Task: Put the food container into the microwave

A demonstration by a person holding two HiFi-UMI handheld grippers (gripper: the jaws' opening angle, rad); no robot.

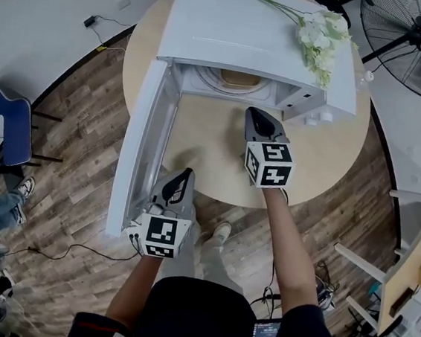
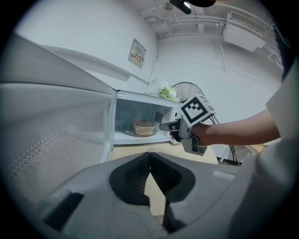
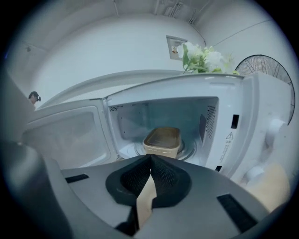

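The white microwave stands on a round wooden table with its door swung open to the left. A tan lidded food container rests on the glass turntable inside, also visible as container and container. My right gripper is just in front of the opening, shut and empty, apart from the container; the right gripper shows its jaws touching. My left gripper sits lower, beside the open door's outer end, shut and empty; left gripper faces the cavity from farther back.
White artificial flowers lie on top of the microwave. A black floor fan stands at the back right. A blue chair and cables are on the wood floor to the left, shelving at the right edge.
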